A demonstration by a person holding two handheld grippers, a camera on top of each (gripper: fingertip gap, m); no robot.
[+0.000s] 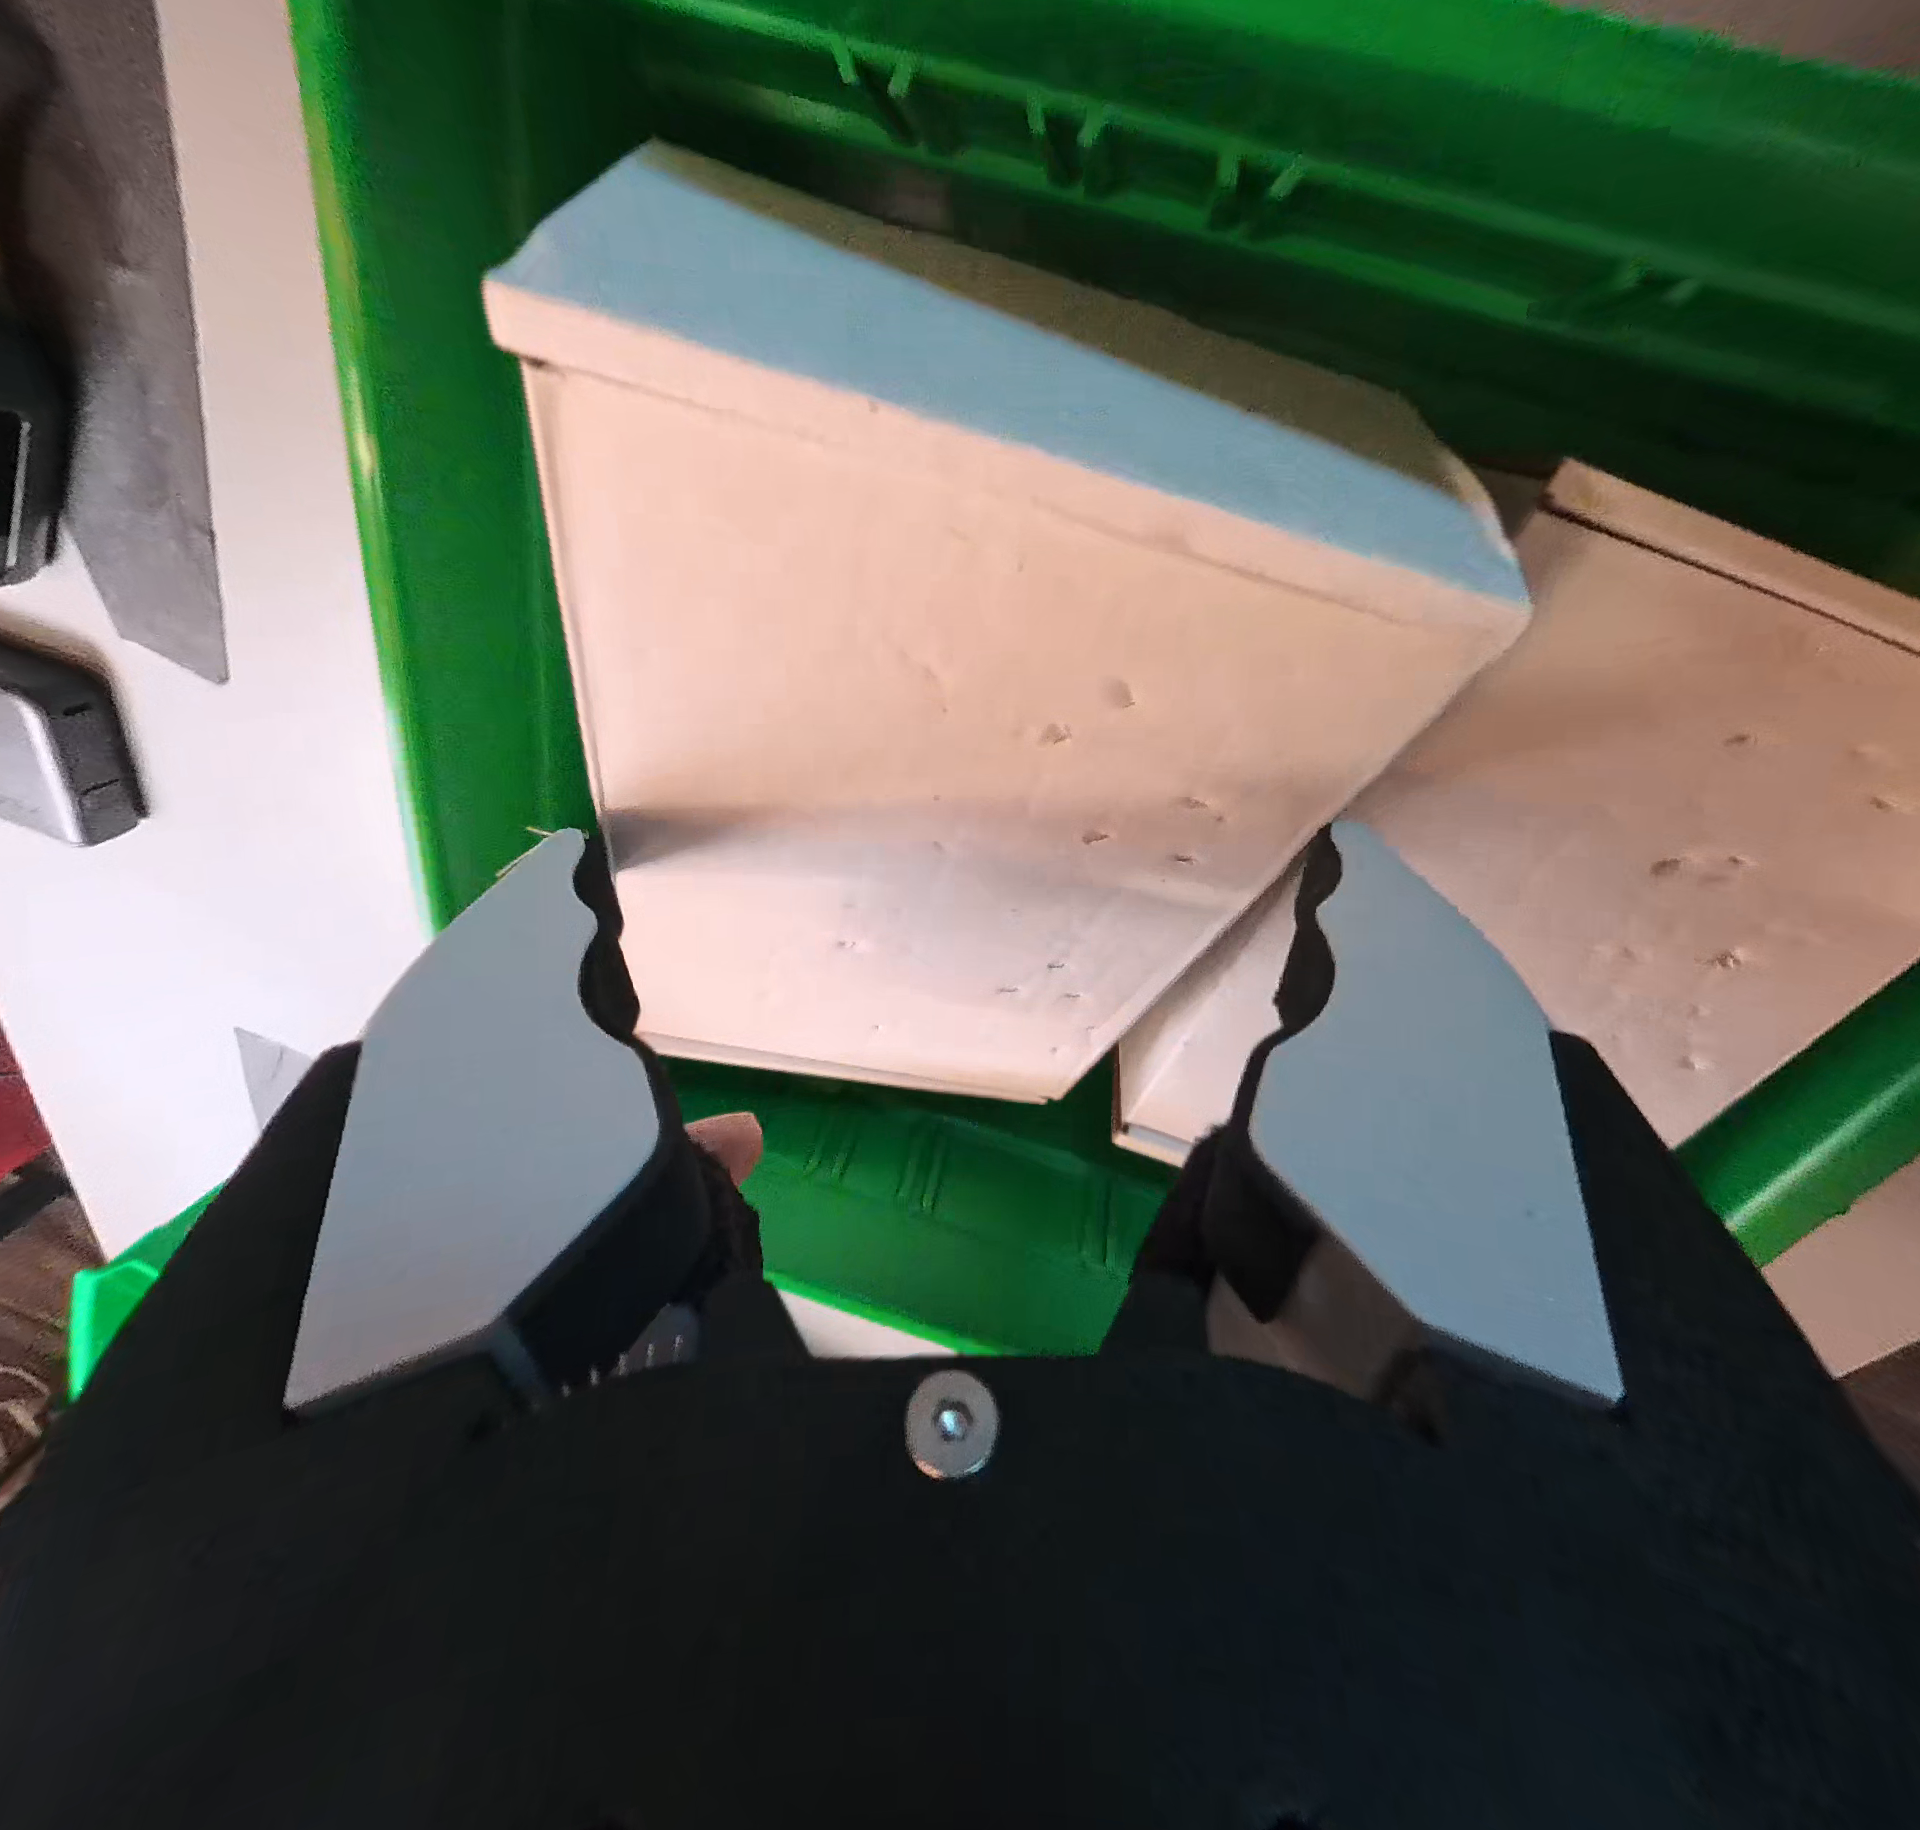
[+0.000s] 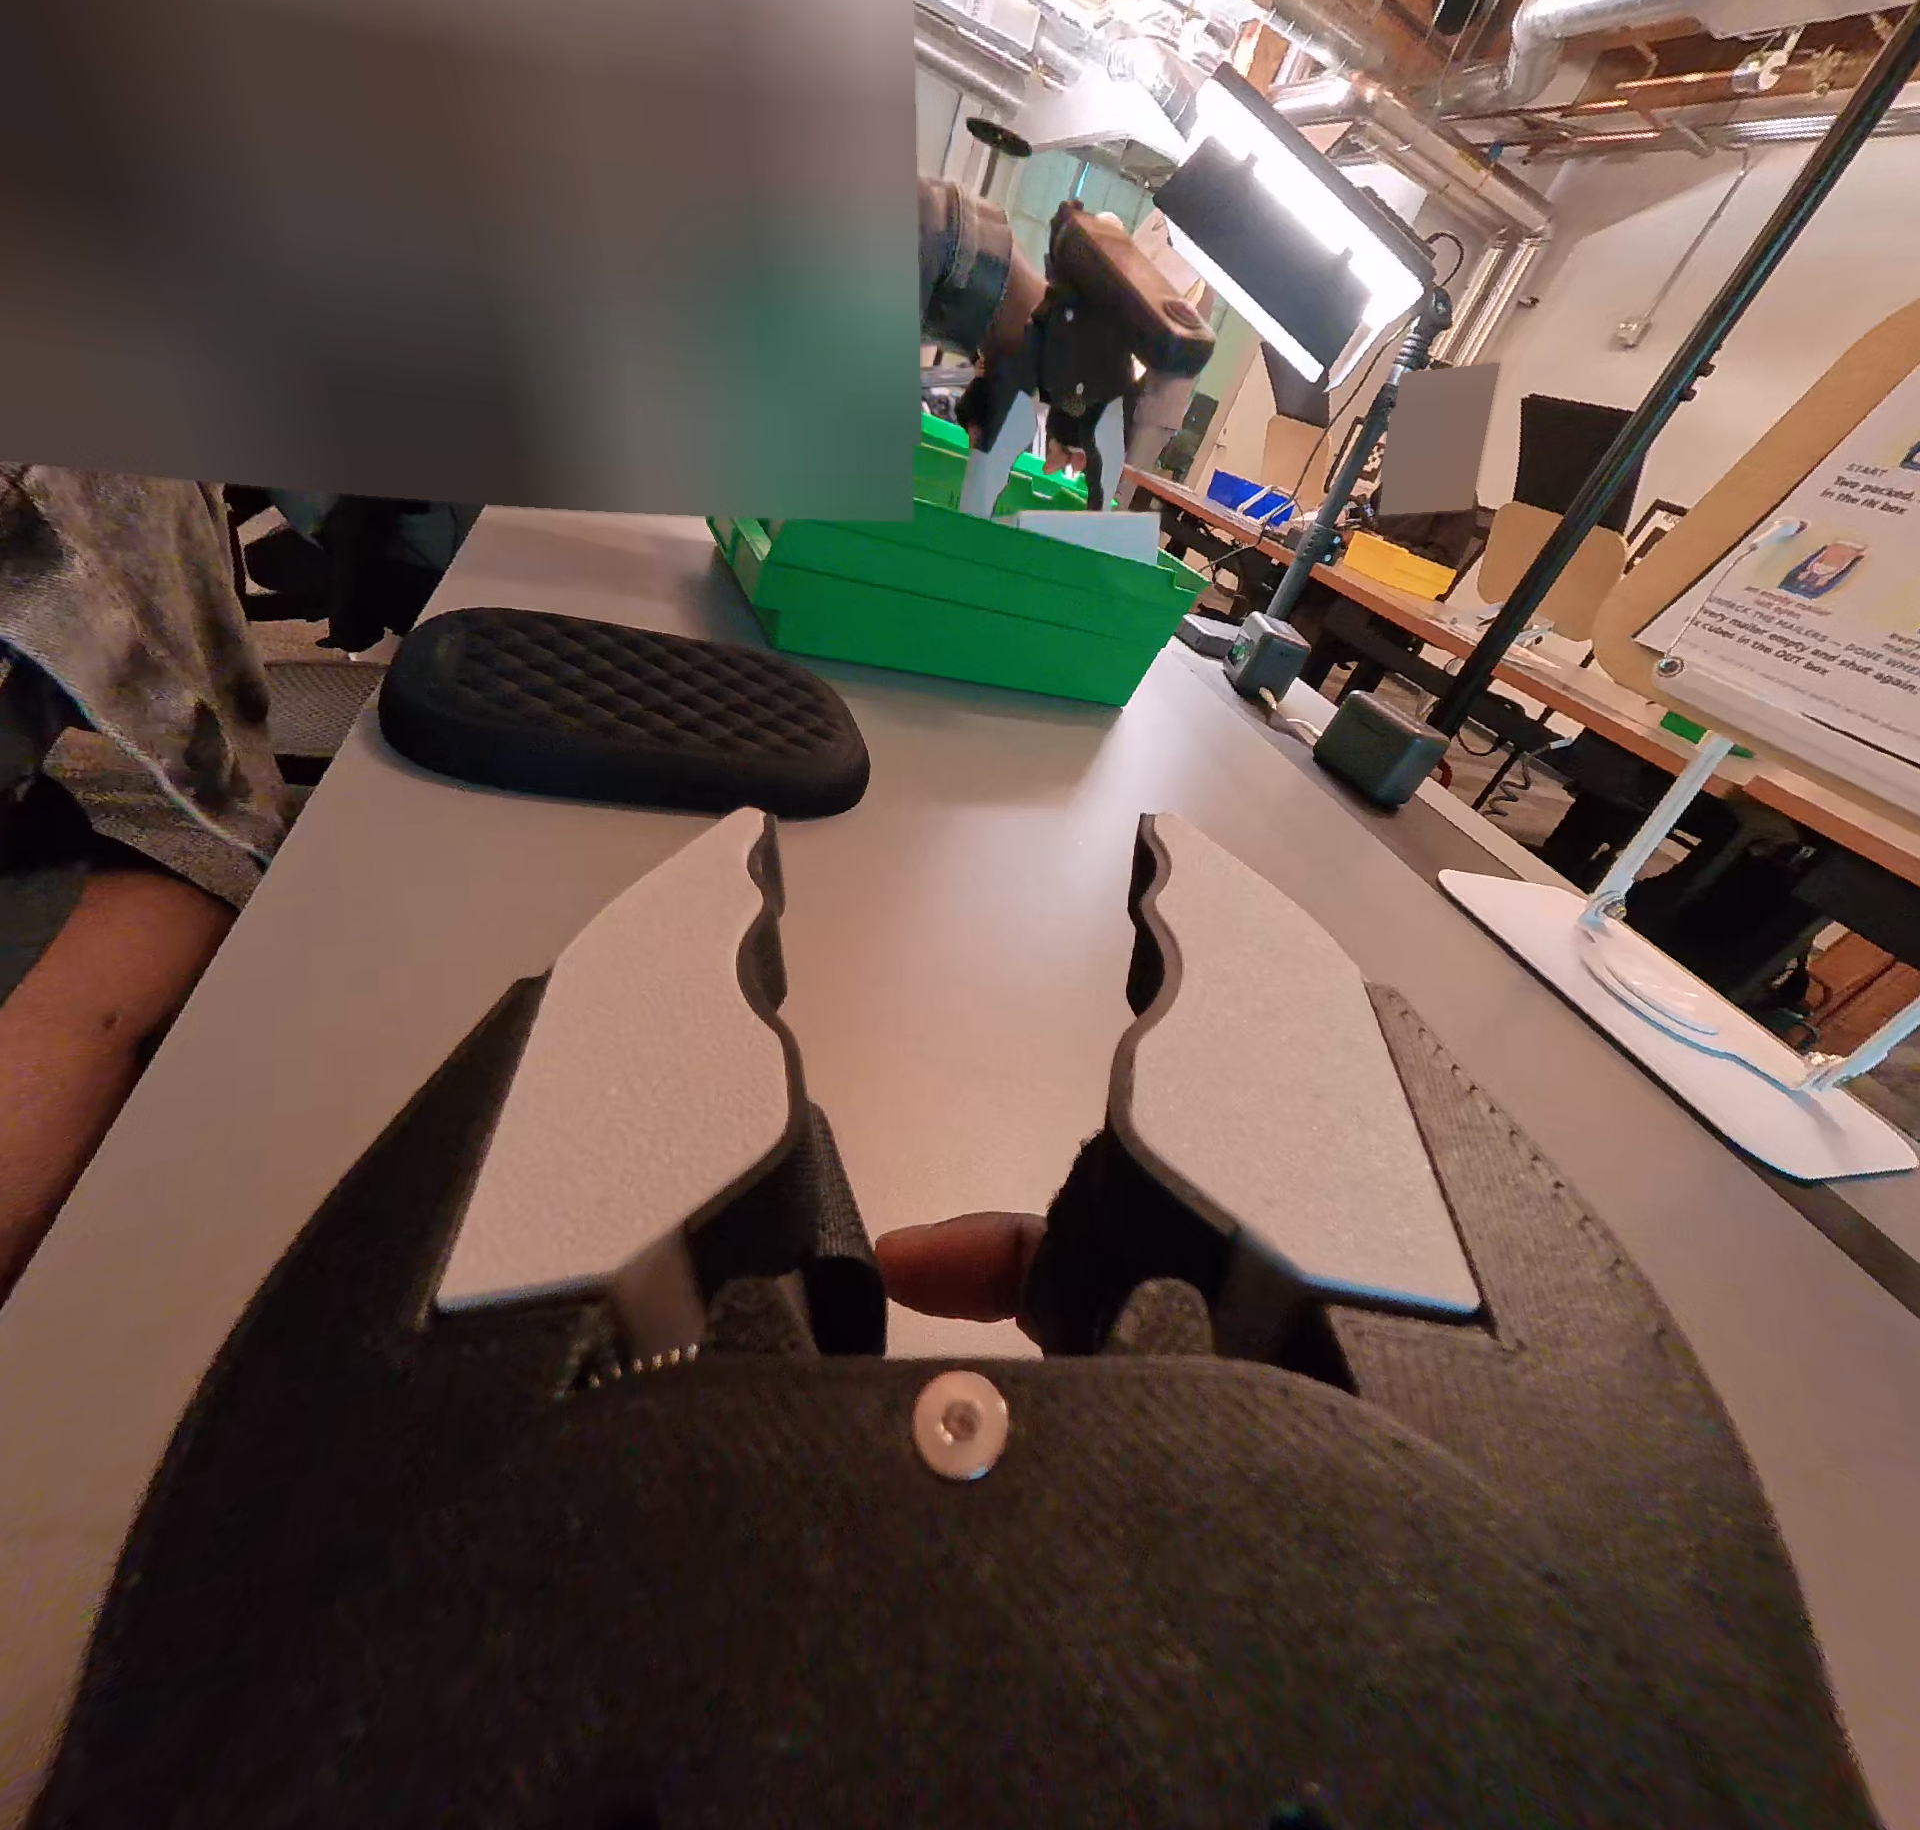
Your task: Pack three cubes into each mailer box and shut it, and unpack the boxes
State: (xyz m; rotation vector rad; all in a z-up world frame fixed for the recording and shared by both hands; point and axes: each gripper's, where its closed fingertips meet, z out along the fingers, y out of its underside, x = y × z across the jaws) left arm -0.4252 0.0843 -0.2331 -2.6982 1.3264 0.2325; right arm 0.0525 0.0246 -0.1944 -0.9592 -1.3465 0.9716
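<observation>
In the left wrist view, my left gripper [image 1: 958,850] reaches into a green bin [image 1: 436,492]. Its jaws stand wide, pressed on both sides of a closed white mailer box [image 1: 966,637]. The box is tilted and leans on a second white mailer box [image 1: 1621,845] lying flat in the bin. In the right wrist view, my right gripper [image 2: 956,835] is open and empty, low over the grey table [image 2: 966,772]. Farther off, the left gripper [image 2: 1049,430] hangs over the green bin [image 2: 956,606], with a white box [image 2: 1091,537] showing above the rim. No cubes are visible.
A black padded rest [image 2: 623,715] lies on the table left of centre. Small grey devices [image 2: 1377,757] sit along the right edge by a black pole [image 2: 1621,450]. A white stand [image 2: 1662,1011] holds an instruction sheet at right. A person's arm [image 2: 94,1001] is at left. Spacing between my two grippers at the tips: around 50 cm.
</observation>
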